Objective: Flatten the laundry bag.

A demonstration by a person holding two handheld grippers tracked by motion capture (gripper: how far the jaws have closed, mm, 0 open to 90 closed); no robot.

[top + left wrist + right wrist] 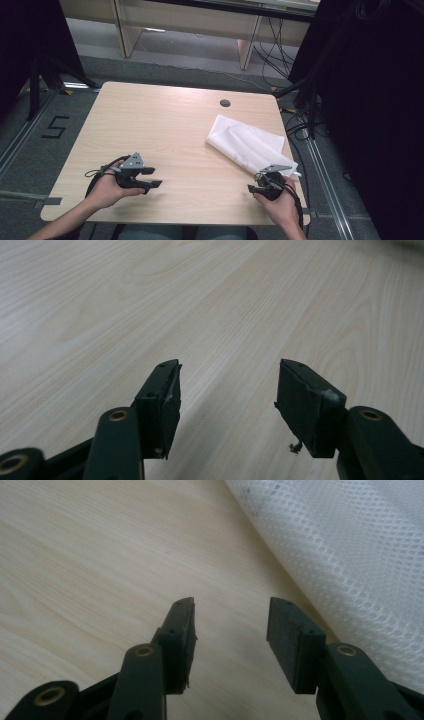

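One floor marking (55, 127) beside the table (165, 130) reads "5".

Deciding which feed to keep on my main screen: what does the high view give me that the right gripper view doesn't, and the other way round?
High view: the whole table, the left gripper held low near its front left, the person's hands, the cable hole, and the full folded outline of the white cloth, plus the floor and desk beyond.

Right gripper view: the cloth's fine mesh weave and the gap between its open jaws, nothing held.

Both: the right gripper, the cloth just beside it, and the light wood tabletop.
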